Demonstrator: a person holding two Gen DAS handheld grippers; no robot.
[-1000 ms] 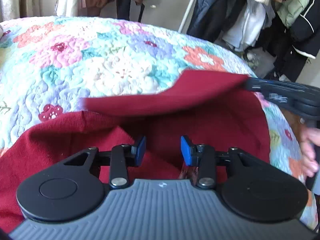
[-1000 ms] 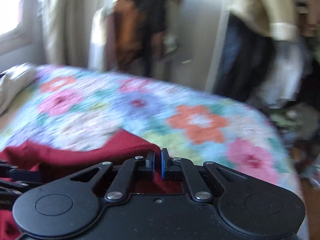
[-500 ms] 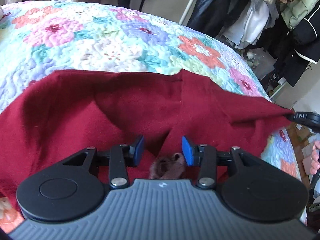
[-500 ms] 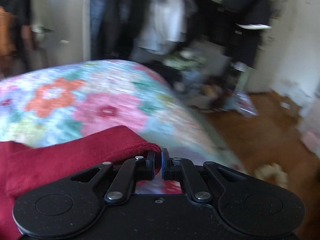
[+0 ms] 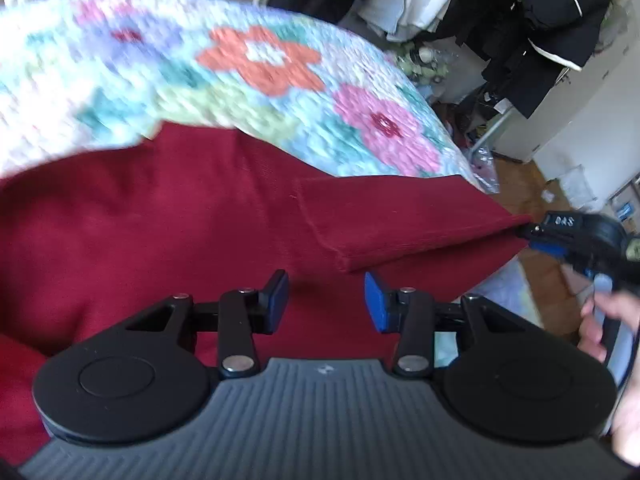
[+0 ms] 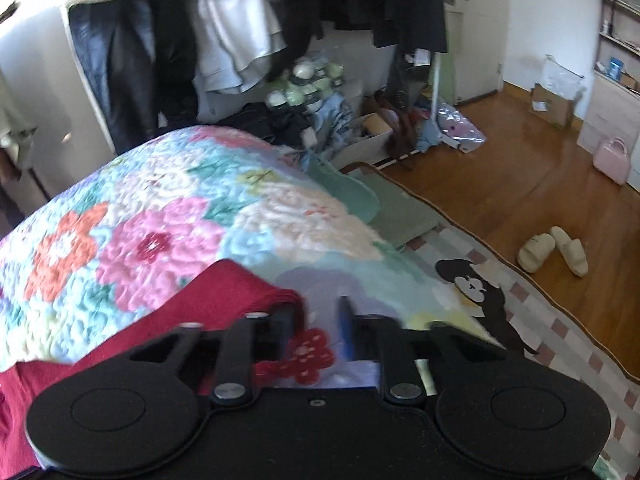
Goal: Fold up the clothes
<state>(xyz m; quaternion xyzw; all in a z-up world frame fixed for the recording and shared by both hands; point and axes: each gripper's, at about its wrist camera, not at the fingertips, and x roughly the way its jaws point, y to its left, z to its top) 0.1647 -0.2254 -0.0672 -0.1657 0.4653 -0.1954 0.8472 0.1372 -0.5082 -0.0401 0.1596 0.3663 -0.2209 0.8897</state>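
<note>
A dark red garment (image 5: 168,216) lies spread on the floral quilt (image 5: 260,60), with a sleeve (image 5: 400,216) stretched out to the right. My left gripper (image 5: 326,300) is open and empty just above the red cloth. My right gripper (image 6: 322,328) is open; the sleeve's cuff (image 6: 256,292) lies against its left finger, no longer pinched. In the left wrist view the right gripper (image 5: 540,236) sits at the sleeve's tip near the bed's right edge.
The bed's edge (image 6: 360,216) drops to a patterned rug (image 6: 500,292) and wooden floor (image 6: 520,168). Hanging clothes (image 6: 224,20) and clutter stand beyond the bed. Slippers (image 6: 552,252) lie on the floor.
My right gripper carried the sleeve out to the right and has opened, letting go of the cuff. My left gripper has swung right over the garment, still open.
</note>
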